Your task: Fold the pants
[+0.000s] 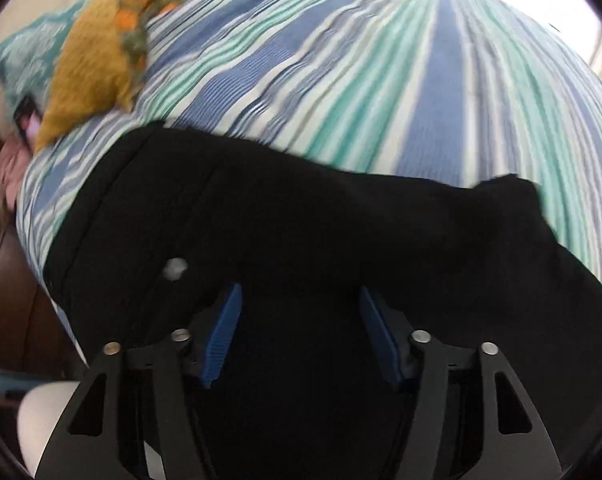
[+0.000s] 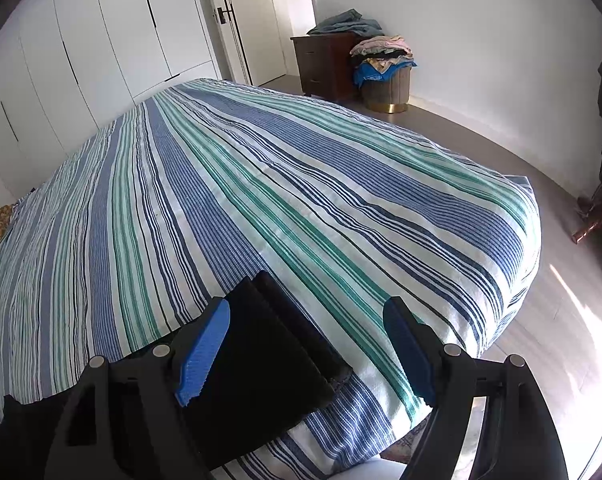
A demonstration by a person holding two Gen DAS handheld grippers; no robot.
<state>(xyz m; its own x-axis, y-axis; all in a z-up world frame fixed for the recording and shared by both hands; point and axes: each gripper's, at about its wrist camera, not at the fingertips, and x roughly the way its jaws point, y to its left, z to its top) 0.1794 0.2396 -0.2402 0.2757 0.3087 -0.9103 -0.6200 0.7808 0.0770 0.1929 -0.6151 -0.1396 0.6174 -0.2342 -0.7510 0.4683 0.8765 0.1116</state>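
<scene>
Blue fingers [image 1: 229, 332] of the left gripper [image 1: 301, 300] stand apart over the black pants [image 1: 301, 220], gripping nothing; the pants lie on the striped bedspread [image 1: 381, 80] near a mustard cloth [image 1: 89, 80]. Seen from the right wrist, the right gripper [image 2: 307, 312] gapes wide above the pant legs' end [image 2: 261, 352], unclamped.

The left gripper [image 1: 299, 336] points steeply down over black cloth, its blue pads apart at about 9 and 3 o'clock, not pressing on anything. The right gripper [image 2: 309, 348] tilts downward with its jaws wide, left pad [image 2: 203, 354] at 9 o'clock, right pad at 3 o'clock, clamping nothing.
</scene>
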